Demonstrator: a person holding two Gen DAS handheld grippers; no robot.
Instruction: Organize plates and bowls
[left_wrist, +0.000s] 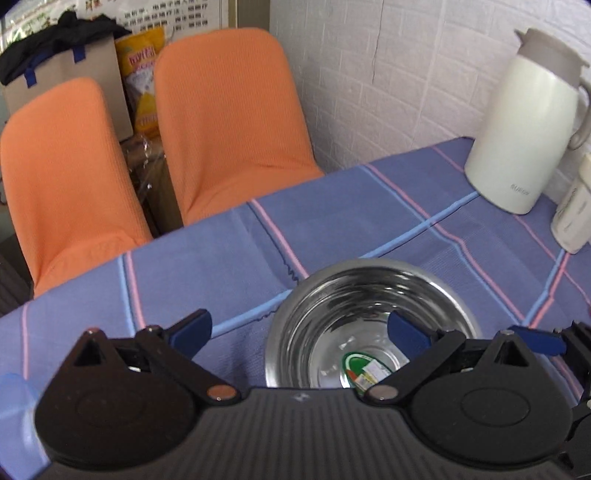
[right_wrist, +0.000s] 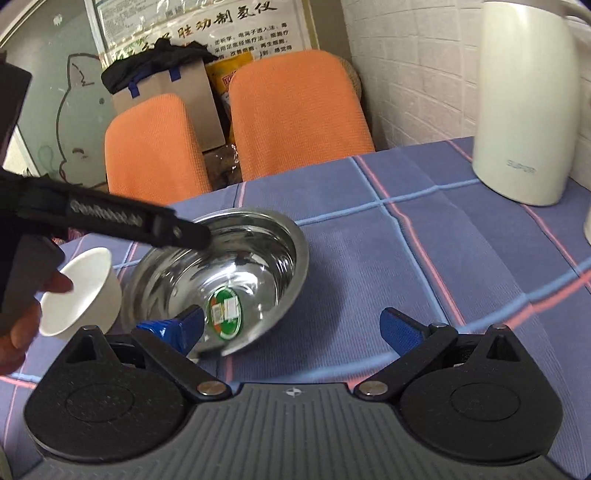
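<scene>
The steel bowl (right_wrist: 236, 273) sits on the desk (right_wrist: 424, 266) beside the white bowl (right_wrist: 83, 291), seemingly tipped mouth-up, both claws released: left claw (left_wrist: 299, 332), right claw (right_wrist: 291, 328), open cloth toward the jug (right_wrist: 524, 103).

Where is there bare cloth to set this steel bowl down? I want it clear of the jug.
Free: the wide stretch of tablecloth between the steel bowl and the white jug, and the strip toward the orange chairs. Crowded: the bowl's left side, where the white paper bowl sits close.
</scene>
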